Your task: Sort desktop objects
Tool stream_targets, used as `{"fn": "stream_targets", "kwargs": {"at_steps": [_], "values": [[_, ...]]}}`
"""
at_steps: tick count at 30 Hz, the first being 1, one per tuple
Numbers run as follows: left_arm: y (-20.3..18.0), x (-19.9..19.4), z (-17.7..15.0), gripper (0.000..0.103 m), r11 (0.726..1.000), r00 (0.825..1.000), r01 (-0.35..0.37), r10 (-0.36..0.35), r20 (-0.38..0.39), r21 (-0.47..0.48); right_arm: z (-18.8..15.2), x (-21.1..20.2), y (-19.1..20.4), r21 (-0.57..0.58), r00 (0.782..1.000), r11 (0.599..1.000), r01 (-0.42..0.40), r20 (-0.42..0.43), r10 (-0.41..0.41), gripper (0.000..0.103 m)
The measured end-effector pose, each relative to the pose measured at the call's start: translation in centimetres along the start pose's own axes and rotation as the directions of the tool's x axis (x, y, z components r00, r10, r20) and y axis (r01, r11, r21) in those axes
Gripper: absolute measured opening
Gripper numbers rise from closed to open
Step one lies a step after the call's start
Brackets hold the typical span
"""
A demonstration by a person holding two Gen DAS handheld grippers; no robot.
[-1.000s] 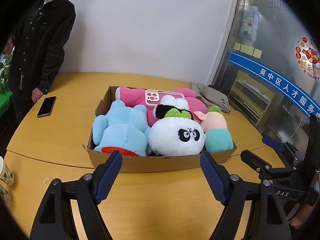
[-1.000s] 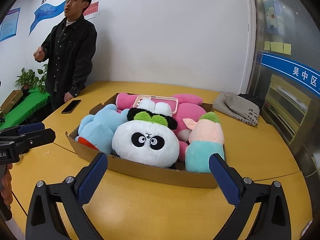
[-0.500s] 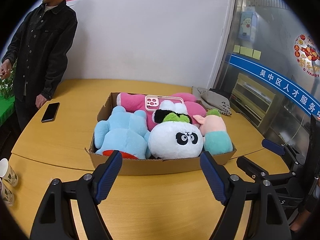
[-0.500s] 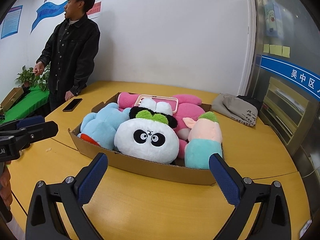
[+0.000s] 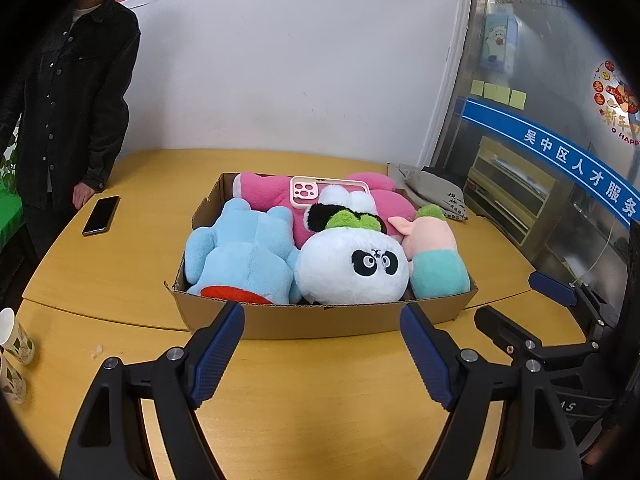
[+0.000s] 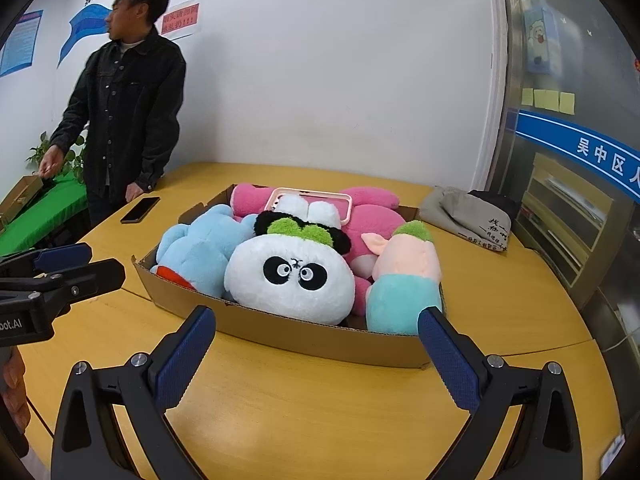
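The yellow wooden table (image 5: 320, 408) filled the lower half of my view. A cardboard box (image 5: 320, 320) sat at the centre of it. A black phone (image 5: 101, 215) lay at the left, a grey cloth bag (image 5: 436, 194) at the right, and two paper cups (image 5: 14, 344) stood at the far left edge.

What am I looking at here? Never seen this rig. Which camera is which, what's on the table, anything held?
No robot: a person holds two handheld grippers, each with a fisheye camera looking along its fingers. One picture is from the left gripper, the other from the right gripper. Both are open and hold nothing. On the wooden table sits a cardboard box with a blue plush, panda plush, pink plush, a pink-and-teal plush and a pink phone case. A black phone lies beside a bystander.
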State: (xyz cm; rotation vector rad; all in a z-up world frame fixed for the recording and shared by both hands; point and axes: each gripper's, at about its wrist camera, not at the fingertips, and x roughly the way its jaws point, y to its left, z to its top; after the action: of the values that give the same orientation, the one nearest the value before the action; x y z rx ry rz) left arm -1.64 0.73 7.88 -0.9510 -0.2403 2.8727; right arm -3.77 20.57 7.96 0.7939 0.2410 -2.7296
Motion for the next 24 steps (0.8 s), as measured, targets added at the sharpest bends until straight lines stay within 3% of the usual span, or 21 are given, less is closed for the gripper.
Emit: {"fn": "stream_targets", "kwargs": {"at_steps": [24], "values": [[-0.1, 1.4, -0.5, 0.081, 0.999, 0.999, -0.051, 0.051, -0.011, 0.008, -1.1, 1.3, 0.4, -0.006, 0.999, 1.000, 0.017, -0.039, -0.017, 0.103]]}}
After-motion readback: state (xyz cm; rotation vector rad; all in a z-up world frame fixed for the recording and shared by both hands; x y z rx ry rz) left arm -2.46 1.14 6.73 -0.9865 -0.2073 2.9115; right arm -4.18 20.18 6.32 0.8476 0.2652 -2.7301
